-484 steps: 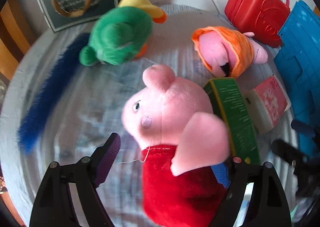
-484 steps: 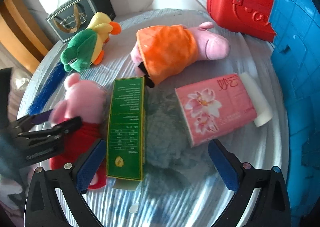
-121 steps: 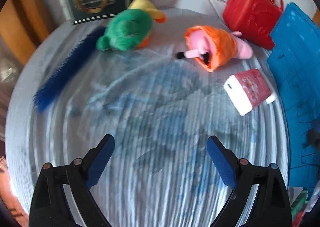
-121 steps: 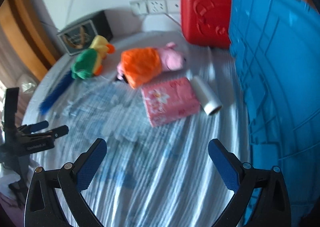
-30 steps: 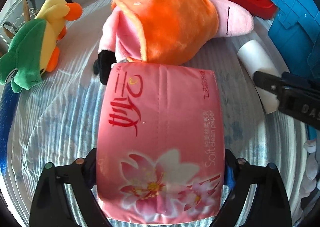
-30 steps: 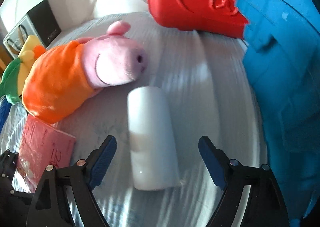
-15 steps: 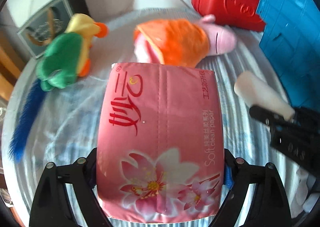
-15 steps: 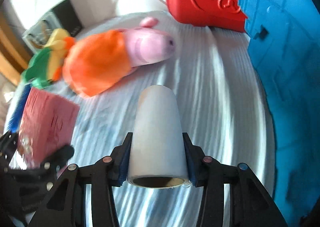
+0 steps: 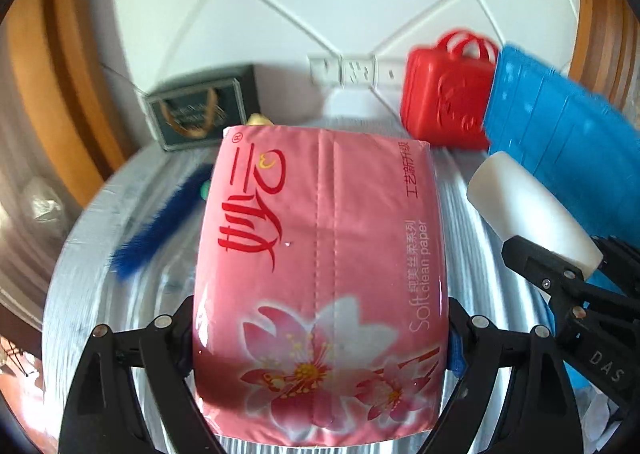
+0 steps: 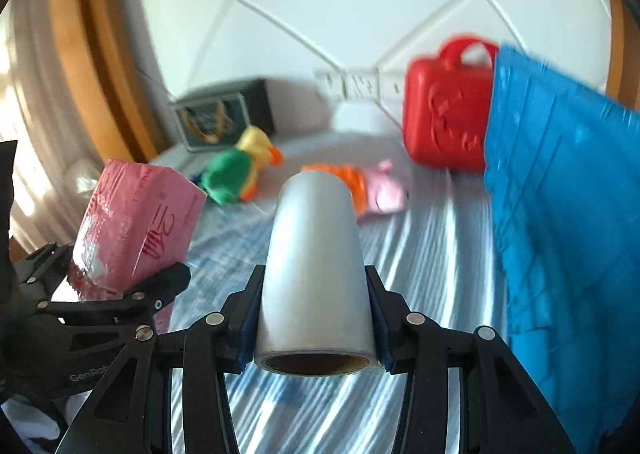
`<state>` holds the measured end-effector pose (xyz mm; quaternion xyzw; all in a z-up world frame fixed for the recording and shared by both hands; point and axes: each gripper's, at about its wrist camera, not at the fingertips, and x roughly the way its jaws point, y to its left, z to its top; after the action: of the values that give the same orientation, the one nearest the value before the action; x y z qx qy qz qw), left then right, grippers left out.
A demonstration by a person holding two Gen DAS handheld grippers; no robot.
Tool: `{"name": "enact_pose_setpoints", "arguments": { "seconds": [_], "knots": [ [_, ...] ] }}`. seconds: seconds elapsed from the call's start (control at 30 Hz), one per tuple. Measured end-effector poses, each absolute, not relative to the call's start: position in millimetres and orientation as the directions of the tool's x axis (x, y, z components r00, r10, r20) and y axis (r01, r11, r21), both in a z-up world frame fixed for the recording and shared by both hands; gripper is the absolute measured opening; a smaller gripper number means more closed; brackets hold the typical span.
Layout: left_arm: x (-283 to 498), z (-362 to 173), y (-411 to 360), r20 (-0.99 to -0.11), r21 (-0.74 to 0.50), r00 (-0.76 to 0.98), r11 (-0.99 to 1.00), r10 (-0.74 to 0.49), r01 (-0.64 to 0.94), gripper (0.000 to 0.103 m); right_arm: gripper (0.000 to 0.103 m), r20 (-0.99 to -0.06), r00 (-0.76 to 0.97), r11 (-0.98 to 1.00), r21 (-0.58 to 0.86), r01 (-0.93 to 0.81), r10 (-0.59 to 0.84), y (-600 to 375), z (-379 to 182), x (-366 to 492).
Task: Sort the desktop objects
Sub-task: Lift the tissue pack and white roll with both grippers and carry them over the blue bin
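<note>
Gripping the pink tissue pack (image 9: 320,286) clear of the bench (image 9: 80,254), the left hand-held gripper (image 9: 320,338) has its jaws spread wide around it, left of the blue crate (image 9: 560,141). From the right wrist, the right hand-held gripper (image 10: 314,318) clamps narrowly on the white roll (image 10: 314,266); left of the crate, the green duck toy (image 10: 236,173) and orange-dressed pig toy (image 10: 368,189) lie unsorted on the bench, so the job looks partway done.

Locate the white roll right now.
The white roll sits clamped in the right tool, lifted off the table; in the left wrist view it shows at right, beside the pink tissue pack.
</note>
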<state>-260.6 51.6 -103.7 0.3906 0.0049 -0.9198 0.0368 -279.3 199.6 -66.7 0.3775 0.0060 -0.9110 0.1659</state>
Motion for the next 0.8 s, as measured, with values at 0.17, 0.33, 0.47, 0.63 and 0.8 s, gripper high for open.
{"name": "enact_pose_setpoints", "arguments": {
  "seconds": [0.17,0.33,0.47,0.63,0.8],
  "knots": [
    [-217.5,-76.6,59.3,-0.671,0.015,-0.733,-0.99,-0.112,0.138,0.089,0.045,-0.63,-0.692,-0.919,0.091,0.383,-0.351,204.4,-33.6,-240.2],
    [-192.2,-63.9,68.7,-0.653,0.003,-0.749,-0.99,-0.108,0.14,0.089,0.045,-0.602,-0.716,-0.919,0.081,0.385,-0.353,217.8,-22.4,-218.0],
    [-179.3,-49.4,76.4,-0.618,-0.002,-0.783,-0.996,-0.071,0.092,0.089,0.045,-0.569,-0.765,-0.941,0.051,0.334,-0.302,226.5,-5.7,-196.3],
    [-155.7,-35.8,78.6,-0.587,-0.013,-0.81,-1.0,-0.012,0.024,0.089,0.045,-0.521,-0.83,-0.973,0.005,0.23,-0.199,231.0,19.3,-169.8],
    [-138.8,-25.8,75.6,-0.558,-0.036,-0.829,-0.999,0.042,-0.026,0.089,0.045,-0.498,-0.86,-0.989,-0.025,0.145,-0.113,236.6,33.4,-144.0]
  ]
}}
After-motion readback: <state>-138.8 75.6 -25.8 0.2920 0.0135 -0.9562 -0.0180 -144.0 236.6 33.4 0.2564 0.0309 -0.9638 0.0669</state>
